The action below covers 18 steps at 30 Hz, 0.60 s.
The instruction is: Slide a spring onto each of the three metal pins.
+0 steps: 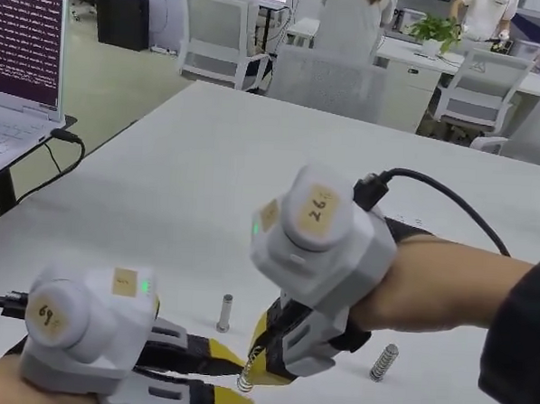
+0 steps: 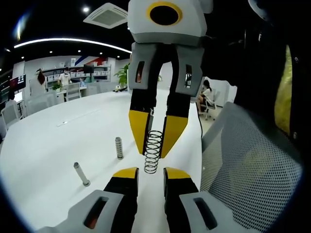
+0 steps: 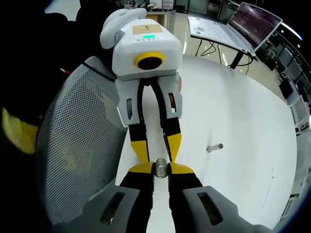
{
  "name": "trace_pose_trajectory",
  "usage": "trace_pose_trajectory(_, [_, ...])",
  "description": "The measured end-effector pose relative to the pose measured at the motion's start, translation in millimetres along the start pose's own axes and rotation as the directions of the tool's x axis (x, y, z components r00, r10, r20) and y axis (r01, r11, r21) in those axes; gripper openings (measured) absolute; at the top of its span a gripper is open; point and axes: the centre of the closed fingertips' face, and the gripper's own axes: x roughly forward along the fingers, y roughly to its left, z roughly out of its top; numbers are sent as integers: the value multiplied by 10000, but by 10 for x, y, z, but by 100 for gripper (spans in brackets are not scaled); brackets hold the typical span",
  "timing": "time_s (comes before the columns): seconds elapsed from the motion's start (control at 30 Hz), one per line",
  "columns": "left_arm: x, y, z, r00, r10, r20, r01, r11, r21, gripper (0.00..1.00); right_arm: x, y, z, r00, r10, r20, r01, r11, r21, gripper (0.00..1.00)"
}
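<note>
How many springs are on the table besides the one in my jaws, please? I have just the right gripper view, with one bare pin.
Observer: One more. A second spring stands upright on the table, apparently over a pin, apart from the bare pin.
Operator: Thank you. Where does my spring's far end sit?
Observer: The left gripper view shows the held spring extending beyond the tips of the right gripper, its far end between the parted jaws of the left gripper.
</note>
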Motion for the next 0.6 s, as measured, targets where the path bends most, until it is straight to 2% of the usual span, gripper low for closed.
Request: trace_pose_trajectory(0.6, [-75, 36, -42, 9996, 237, 178, -227, 9982, -554, 36, -39, -62, -26, 10000, -72, -26, 72, 9999, 73, 8])
